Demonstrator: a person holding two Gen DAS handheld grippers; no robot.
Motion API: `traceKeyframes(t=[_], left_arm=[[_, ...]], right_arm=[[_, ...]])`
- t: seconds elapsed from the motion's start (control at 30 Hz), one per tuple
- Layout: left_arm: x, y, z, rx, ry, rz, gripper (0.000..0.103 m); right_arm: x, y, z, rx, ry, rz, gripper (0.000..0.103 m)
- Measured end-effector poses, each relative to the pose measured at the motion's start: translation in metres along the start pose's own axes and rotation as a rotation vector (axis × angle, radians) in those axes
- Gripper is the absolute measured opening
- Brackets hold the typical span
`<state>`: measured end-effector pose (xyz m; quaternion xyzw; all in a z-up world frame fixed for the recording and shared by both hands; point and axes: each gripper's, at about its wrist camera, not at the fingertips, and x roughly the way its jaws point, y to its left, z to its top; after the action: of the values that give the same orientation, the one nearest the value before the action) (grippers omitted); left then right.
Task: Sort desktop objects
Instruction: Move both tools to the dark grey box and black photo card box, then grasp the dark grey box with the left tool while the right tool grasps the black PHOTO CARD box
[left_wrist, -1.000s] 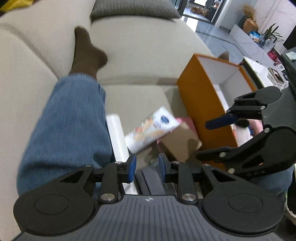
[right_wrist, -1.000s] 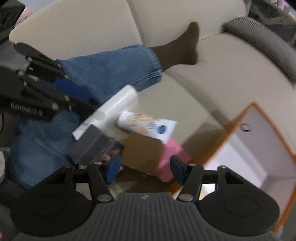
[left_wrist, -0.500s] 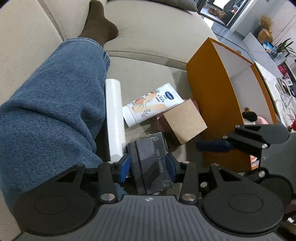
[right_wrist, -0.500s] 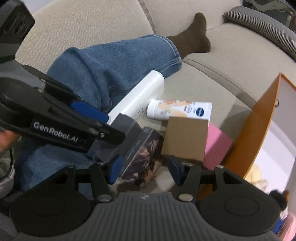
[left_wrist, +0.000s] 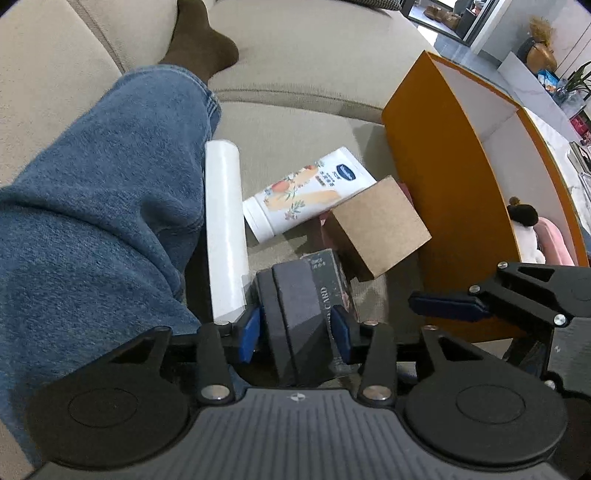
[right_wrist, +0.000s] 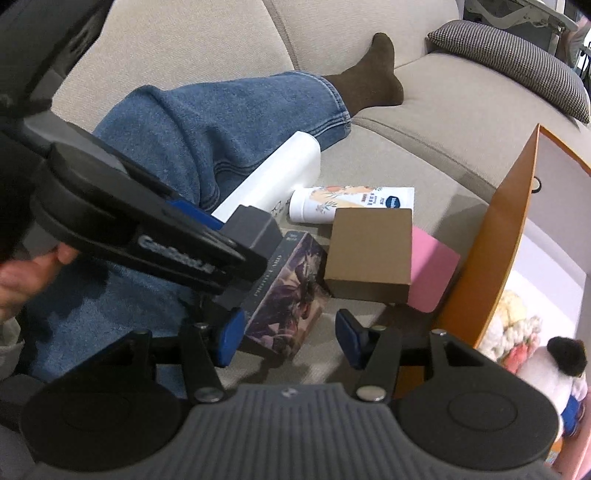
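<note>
Beige woven sofa (left_wrist: 314, 122), matte grey box (left_wrist: 295, 314), left hand-held gripper (left_wrist: 294, 332) clamped

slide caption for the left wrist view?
Left gripper straddles dark box on sofa, beside white roll, lotion tube and orange bin.

Left tongs (left_wrist: 295, 332) now closer to the objects than a second ago, their pads wider apart and set either side of the dark grey box (left_wrist: 295, 314), right tongs (right_wrist: 288, 338) now nearer the brown box (right_wrist: 369, 251), still open
</note>
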<state>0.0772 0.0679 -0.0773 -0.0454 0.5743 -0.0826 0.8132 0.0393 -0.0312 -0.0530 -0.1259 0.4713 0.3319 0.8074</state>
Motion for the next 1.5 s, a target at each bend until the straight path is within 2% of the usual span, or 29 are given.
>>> traceKeyframes(t=[0.17,0.3,0.37,0.47,0.53,0.6,0.73,0.77,0.93,1.17,1.33,1.43,1.5], left_arm=[[-0.002,0.005,-0.002,-0.028,-0.019,-0.03,0.044],[0.002,0.012,-0.002,-0.083,0.016,-0.157,0.043],[0.004,0.011,-0.003,-0.073,0.015,-0.145,0.043],[0.003,0.01,-0.005,-0.071,0.008,-0.147,0.043],[0.001,0.011,-0.005,-0.07,0.004,-0.132,0.043],[0.0,0.011,-0.005,-0.061,0.001,-0.118,0.043],[0.001,0.008,-0.007,-0.035,-0.004,-0.096,0.043],[0.001,0.008,-0.006,-0.04,-0.006,-0.099,0.043],[0.0,0.012,-0.007,-0.056,-0.013,-0.118,0.043],[0.002,0.016,-0.006,-0.094,-0.015,-0.128,0.044],[0.004,0.015,-0.004,-0.099,-0.012,-0.122,0.044],[0.004,0.014,-0.005,-0.093,-0.017,-0.123,0.043],[0.002,0.014,-0.006,-0.098,-0.022,-0.124,0.043]], right_arm=[[0.004,0.004,-0.001,0.0,-0.004,0.015,0.057],[0.009,0.009,-0.001,-0.003,0.002,0.052,0.058],[0.014,0.013,-0.002,-0.017,0.015,0.06,0.061],[0.023,0.018,-0.004,-0.04,0.036,0.022,0.06],[0.028,0.017,-0.005,-0.038,0.055,0.007,0.057],[0.031,0.017,-0.005,-0.038,0.068,0.002,0.045],[0.028,0.013,-0.008,-0.035,0.086,-0.047,0.041],[0.027,0.012,-0.008,-0.025,0.087,-0.05,0.036],[0.025,0.011,-0.007,-0.01,0.077,-0.082,0.036],[0.03,0.006,0.008,0.039,0.043,-0.074,0.036],[0.042,0.004,0.012,0.036,0.059,-0.095,0.037],[0.042,0.003,0.011,0.05,0.057,-0.092,0.035],[0.04,0.002,0.011,0.06,0.051,-0.095,0.026]])
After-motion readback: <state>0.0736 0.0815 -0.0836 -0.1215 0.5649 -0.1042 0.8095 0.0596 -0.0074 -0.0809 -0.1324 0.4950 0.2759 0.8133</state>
